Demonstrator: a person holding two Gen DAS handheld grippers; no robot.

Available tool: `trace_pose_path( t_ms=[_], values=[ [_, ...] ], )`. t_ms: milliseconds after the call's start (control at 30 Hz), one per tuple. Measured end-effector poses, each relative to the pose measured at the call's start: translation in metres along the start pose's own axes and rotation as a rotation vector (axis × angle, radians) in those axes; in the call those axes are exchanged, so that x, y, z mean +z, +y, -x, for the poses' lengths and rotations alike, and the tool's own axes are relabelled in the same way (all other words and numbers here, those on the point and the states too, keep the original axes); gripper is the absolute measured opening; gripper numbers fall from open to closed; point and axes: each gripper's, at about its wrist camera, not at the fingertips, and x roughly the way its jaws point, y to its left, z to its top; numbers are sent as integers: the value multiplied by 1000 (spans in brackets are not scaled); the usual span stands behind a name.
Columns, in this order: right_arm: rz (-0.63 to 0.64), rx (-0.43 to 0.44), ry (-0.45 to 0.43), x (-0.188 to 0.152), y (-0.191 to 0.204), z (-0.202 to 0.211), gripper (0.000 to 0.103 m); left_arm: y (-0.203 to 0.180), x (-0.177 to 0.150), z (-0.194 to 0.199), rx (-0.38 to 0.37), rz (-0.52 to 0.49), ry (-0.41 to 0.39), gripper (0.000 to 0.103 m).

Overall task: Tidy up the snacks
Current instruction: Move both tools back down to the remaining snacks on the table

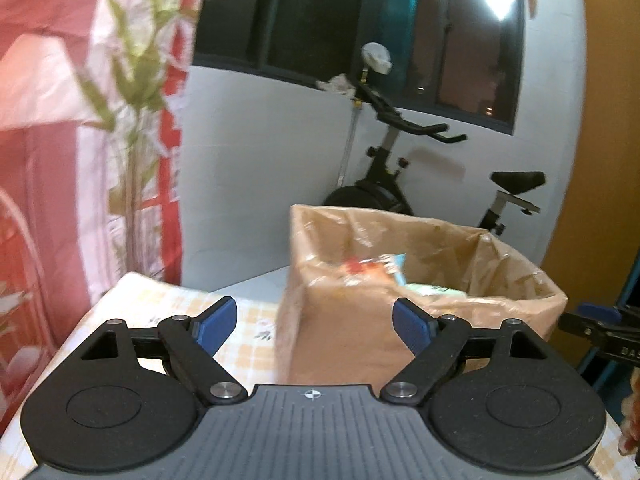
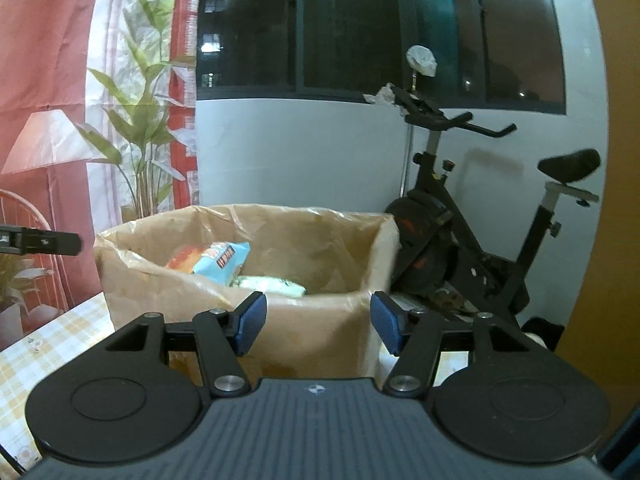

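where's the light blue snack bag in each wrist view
Left wrist: the light blue snack bag peeks over the near rim of the lined cardboard box, centre, blurred.
Right wrist: the bag lies inside the box, left of centre, above the blue pads.
Shared landmark: the exercise bike behind the box.

An exercise bike (image 2: 460,240) stands against the white wall (image 2: 300,152) below a dark window (image 2: 360,24). A red curtain (image 2: 44,80) printed with a lamp and leafy plant hangs left. Something pale, perhaps crumpled cloth, sits on the handlebars (image 2: 440,118). A checked tabletop (image 1: 248,328) lies below.
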Motion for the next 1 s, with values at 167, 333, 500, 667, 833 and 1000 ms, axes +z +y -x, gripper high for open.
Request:
trace_pose_path(
  t_ms=[167,333,500,667,833,1000],
  values=[
    [-32,-15,34,-16,-4,4,61,6,-20,3,34,9,29,87],
    [-26,-28,80,-35,-3,4,61,8,-40,-1,54,29,74,86],
    [-43,-36,133,-56,-8,3,61,9,-57,-4,69,36,104,86],
    [-33,-55,178,-76,-11,5,61,5,-74,-3,81,44,139,85],
    [-16,-75,246,-101,-15,3,61,5,-93,-4,88,44,180,85],
    [7,-76,326,-125,-17,-2,61,5,-106,-8,93,60,218,85]
  ],
)
